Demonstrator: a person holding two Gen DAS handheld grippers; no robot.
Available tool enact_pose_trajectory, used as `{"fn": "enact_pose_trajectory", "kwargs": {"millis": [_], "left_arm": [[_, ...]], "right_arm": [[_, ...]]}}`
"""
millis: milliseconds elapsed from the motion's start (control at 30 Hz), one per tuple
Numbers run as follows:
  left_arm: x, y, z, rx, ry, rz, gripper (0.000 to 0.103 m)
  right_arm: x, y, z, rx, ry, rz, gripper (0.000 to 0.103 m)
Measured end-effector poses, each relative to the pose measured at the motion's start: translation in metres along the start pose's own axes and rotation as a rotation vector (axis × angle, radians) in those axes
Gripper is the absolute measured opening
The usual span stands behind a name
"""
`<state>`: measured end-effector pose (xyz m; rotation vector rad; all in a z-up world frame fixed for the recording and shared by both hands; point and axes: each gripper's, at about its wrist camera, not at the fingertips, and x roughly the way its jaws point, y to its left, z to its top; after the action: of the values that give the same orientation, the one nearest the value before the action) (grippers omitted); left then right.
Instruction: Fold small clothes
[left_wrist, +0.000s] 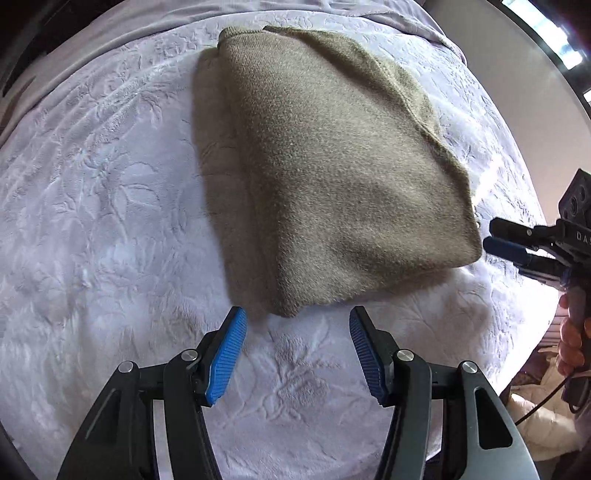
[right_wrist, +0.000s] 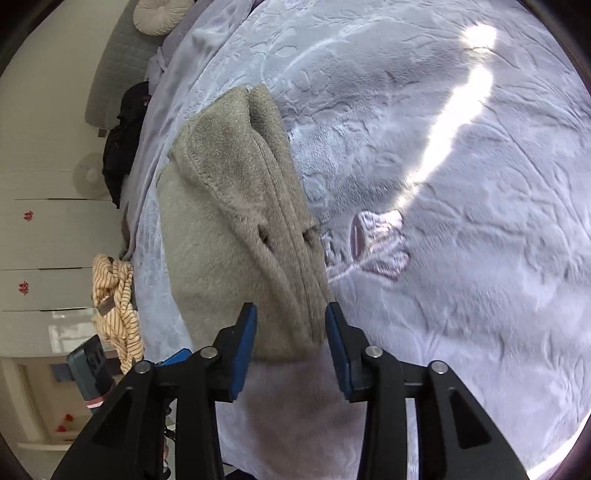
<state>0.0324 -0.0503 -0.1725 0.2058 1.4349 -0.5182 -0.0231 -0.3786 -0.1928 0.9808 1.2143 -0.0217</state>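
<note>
- A bed (left_wrist: 92, 206) fills both views, spread with a pale lilac plush blanket (right_wrist: 461, 258) embossed with flowers; a bright strip of sunlight crosses it in the right wrist view.
- Past the bed's far side stand white cabinet doors (right_wrist: 48, 236), with a round cushion (right_wrist: 160, 14) by the grey headboard, a dark garment (right_wrist: 123, 140) and a striped yellow cloth (right_wrist: 118, 306) at the bed's edge.
- The folded olive-brown knit garment (left_wrist: 332, 166) lies flat on the blanket, its layered edges stacked along one side; bare blanket surrounds it on every side.
- The left tool (left_wrist: 297, 354) points steeply down just short of the garment's near corner, its blue pads spread apart with nothing between them.
- The right tool (right_wrist: 291, 350) hangs over the garment's near edge, pads parted and not pressing the cloth; a hand (left_wrist: 570, 339) grips its handle.
</note>
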Motion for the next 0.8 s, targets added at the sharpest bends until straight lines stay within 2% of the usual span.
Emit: {"fn": "enact_pose_trajectory", "kwargs": {"millis": [100,133,167,233,333,433,667,800], "left_arm": [[-0.011,0.005,-0.005,-0.022,-0.001,0.02,0.06],[-0.015,0.005,-0.007,-0.032,-0.009,0.03,0.064],[-0.016,0.003,-0.008,-0.04,-0.015,0.035,0.085],[-0.022,0.0,-0.009,-0.059,-0.036,0.048,0.102],[-0.023,-0.006,-0.008,-0.081,-0.022,0.045,0.102],[-0.021,-0.013,-0.006,-0.09,0.005,0.04,0.102],[-0.006,-0.008,-0.004,-0.099,0.072,0.133,0.101],[-0.005,-0.008,-0.003,-0.11,0.071,0.079,0.101]], "right_arm": [[-0.01,-0.01,-0.009,0.016,0.015,0.014,0.047],[-0.011,-0.011,-0.012,0.021,0.018,0.018,0.05],[-0.012,-0.012,-0.015,0.028,0.022,0.025,0.053],[-0.012,-0.01,-0.02,0.032,0.028,0.035,0.055],[-0.013,-0.004,-0.024,0.013,0.04,0.03,0.064],[-0.018,0.001,-0.025,-0.032,0.034,-0.006,0.084],[-0.021,0.03,-0.021,-0.25,-0.038,-0.145,0.088],[-0.017,0.033,-0.017,-0.269,-0.002,-0.142,0.09]]}}
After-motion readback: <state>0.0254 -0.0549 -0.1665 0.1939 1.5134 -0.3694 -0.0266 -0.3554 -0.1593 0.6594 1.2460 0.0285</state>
